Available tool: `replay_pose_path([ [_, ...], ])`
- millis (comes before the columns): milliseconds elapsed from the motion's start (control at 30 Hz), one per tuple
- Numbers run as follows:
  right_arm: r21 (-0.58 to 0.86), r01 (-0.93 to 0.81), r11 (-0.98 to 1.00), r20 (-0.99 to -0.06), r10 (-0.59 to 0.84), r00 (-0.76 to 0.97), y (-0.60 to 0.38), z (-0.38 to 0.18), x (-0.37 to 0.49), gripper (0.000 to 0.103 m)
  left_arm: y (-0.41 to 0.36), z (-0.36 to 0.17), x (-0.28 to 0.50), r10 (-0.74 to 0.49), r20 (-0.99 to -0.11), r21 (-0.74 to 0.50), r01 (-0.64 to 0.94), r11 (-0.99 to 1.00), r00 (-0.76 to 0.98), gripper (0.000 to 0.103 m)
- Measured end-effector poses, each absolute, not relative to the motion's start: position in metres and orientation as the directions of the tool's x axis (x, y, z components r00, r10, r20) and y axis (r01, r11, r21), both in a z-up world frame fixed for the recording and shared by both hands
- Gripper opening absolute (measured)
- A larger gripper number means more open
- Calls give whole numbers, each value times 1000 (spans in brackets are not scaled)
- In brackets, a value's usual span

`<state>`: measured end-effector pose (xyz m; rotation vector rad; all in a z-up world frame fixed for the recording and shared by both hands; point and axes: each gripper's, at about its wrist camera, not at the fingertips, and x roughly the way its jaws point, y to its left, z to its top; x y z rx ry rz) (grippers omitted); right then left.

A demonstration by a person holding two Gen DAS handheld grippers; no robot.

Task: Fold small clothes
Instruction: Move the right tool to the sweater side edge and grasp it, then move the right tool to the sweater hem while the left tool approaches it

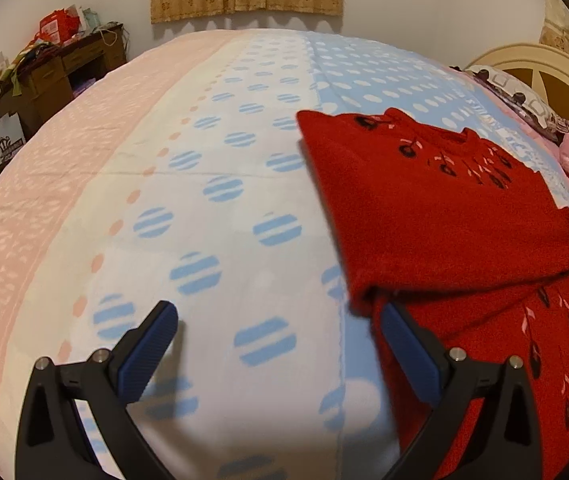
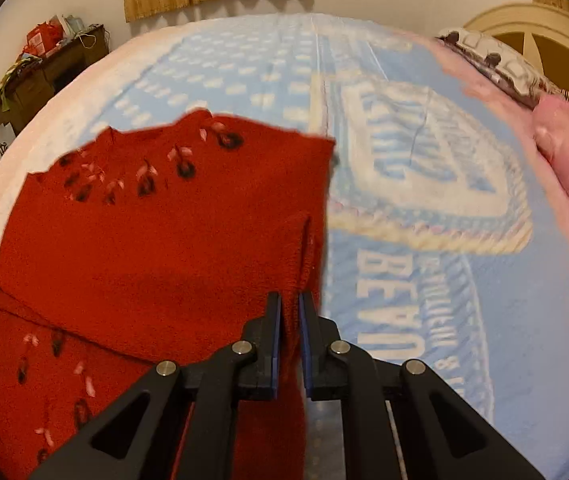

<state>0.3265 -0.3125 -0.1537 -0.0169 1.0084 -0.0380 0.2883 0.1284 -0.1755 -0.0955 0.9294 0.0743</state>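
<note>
the red knitted sweater (image 2: 156, 240) lies partly folded on the bed (image 1: 212, 184), its upper half doubled over the lower. the likely trouble: only the right edge is pinched, so lifting it could drag the whole pile askew or let the soft knit slip out. the right tool (image 2: 290, 344) is clenched on that right edge. the left tool (image 1: 280, 344) gapes fully released, holding nothing, one finger beside the sweater's left fold.

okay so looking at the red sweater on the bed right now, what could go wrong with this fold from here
1. The right hand-held gripper pinches only the red sweater edge; the knit may slip out or stretch when pulled.
2. The left hand-held gripper is open, holding nothing, so the folded part could drag across the bedspread and come undone.
</note>
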Motion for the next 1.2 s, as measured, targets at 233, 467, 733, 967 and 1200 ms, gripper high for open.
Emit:
replay_pose_path([
  [233, -3, 23, 1000, -827, -15, 562, -317, -132, 319, 67, 130, -137, 259, 34, -740, -36, -91, 995, 672, 103],
  [467, 73, -144, 987, -780, 147, 608, -279, -120, 312, 67, 126, -142, 306, 72, -734, -22, -129, 991, 675, 103],
  [733, 86, -119, 989, -826, 138, 546, -286, -164, 329, 67, 126, -171, 314, 55, -795, -32, -132, 991, 604, 103],
  [967, 103, -104, 989, -815, 144, 561, -281, -137, 295, 67, 111, -144, 268, -47, -748, -109, -53, 993, 662, 103],
  [1200, 84, -153, 985, -797, 158, 582, -265, -119, 243, 67, 90, -124, 220, -79, -703, -114, -2, 993, 707, 103],
])
